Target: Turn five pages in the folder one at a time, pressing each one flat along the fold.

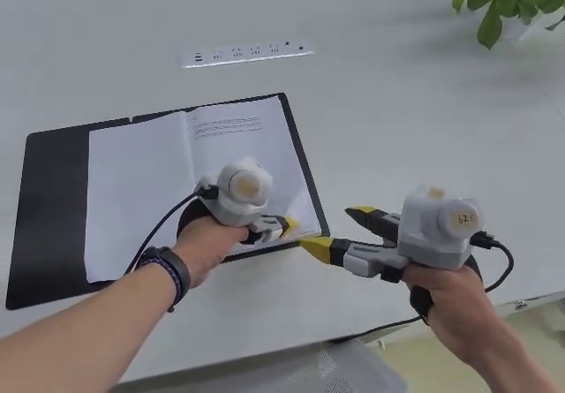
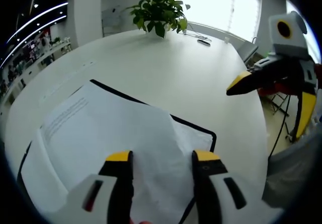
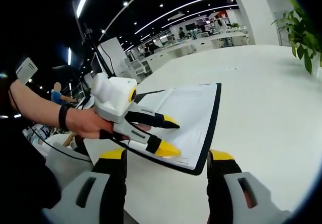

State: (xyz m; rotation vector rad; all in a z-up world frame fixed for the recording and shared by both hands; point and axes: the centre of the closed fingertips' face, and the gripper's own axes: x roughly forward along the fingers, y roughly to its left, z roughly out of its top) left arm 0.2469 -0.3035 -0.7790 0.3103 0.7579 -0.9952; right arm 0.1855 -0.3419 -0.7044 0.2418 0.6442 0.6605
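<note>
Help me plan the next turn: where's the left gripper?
In the head view, the left gripper is at the lower right corner of the folder, over the right-hand page, with the right gripper to its right.

Matt black folder cover (image 1: 53, 216), smooth white paper pages (image 1: 141, 181), smooth white tabletop (image 1: 397, 102)

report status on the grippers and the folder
Left gripper open over near corner of right page. Right gripper open, beside the folder over table. Folder open; nothing in the way.
</note>
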